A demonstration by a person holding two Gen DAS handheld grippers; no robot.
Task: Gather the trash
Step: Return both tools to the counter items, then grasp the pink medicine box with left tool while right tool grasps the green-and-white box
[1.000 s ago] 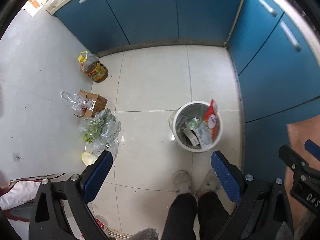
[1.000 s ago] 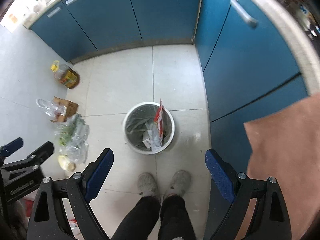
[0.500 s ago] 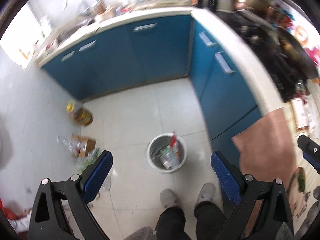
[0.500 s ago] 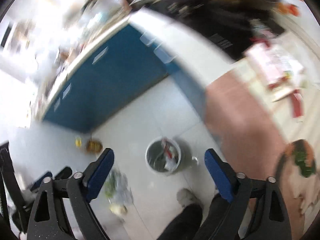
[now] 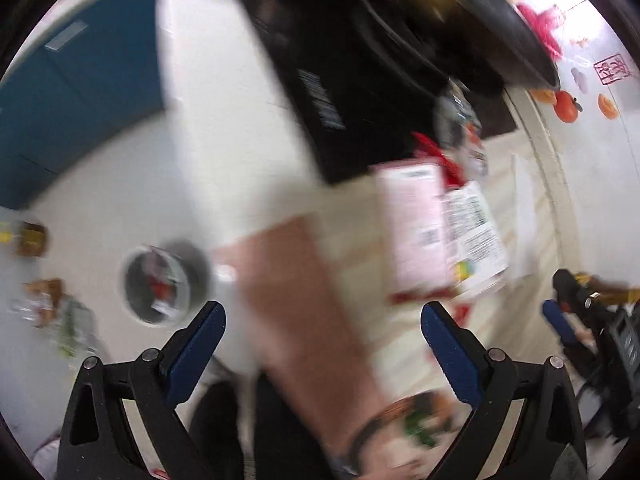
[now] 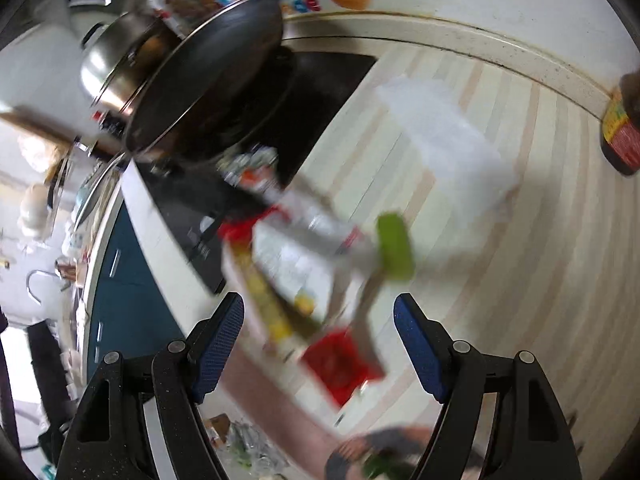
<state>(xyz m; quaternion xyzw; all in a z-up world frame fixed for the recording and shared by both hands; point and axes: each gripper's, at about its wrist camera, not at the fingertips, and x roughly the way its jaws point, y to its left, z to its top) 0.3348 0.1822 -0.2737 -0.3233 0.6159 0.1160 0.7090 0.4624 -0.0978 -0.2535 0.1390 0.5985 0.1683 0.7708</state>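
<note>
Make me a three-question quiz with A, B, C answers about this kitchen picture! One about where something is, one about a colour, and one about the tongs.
1. Where is the trash bin?
A. on the floor
B. on the counter
C. in a cabinet

2. What colour are the cabinet doors?
A. red
B. blue
C. yellow

3. What do the right tongs hold?
A. a bottle
B. a pan
C. nothing

Answers:
1. A, the bin stands on the pale floor tiles below the counter edge.
2. B, the doors beside the floor are blue.
3. C, the pads stand apart above the packets on the counter, touching none.
</note>
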